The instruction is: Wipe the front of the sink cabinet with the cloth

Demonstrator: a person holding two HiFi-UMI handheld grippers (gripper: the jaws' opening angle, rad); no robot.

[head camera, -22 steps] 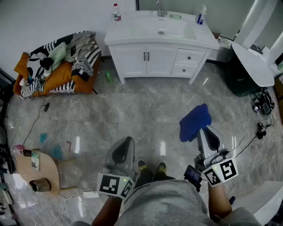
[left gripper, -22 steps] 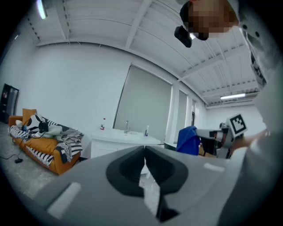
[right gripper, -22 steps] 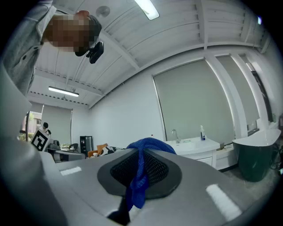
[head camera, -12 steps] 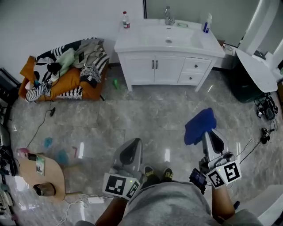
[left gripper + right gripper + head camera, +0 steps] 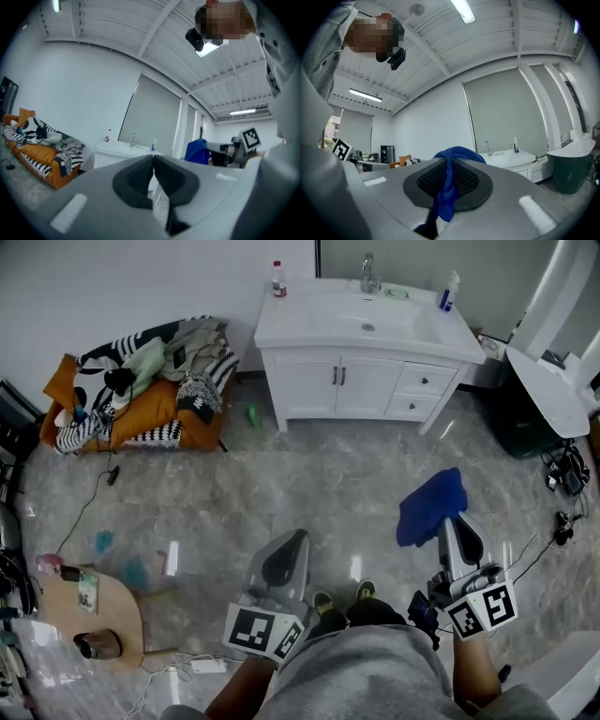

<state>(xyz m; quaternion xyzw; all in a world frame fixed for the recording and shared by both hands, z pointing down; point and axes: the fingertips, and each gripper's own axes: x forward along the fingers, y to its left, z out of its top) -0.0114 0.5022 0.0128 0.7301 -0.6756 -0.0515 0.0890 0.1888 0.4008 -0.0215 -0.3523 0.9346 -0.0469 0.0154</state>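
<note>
The white sink cabinet (image 5: 361, 381) stands against the far wall, with two doors and two drawers on its front. It also shows small in the left gripper view (image 5: 117, 154) and the right gripper view (image 5: 508, 161). My right gripper (image 5: 459, 526) is shut on a blue cloth (image 5: 429, 505), which bunches above its tips; the blue cloth (image 5: 447, 183) is pinched between the jaws. My left gripper (image 5: 292, 549) is shut and holds nothing. Both grippers hang over the marble floor, well short of the cabinet.
An orange sofa (image 5: 141, 409) piled with clothes sits left of the cabinet. A dark bin (image 5: 516, 413) and a white counter (image 5: 544, 381) stand to its right. Cables (image 5: 562, 474) lie at the far right, and a small wooden table (image 5: 89, 606) at the near left.
The view has moved forward and a little right, so the cabinet sits nearer the middle. Both grippers stay low in front of the person, the right one still holding the cloth.
</note>
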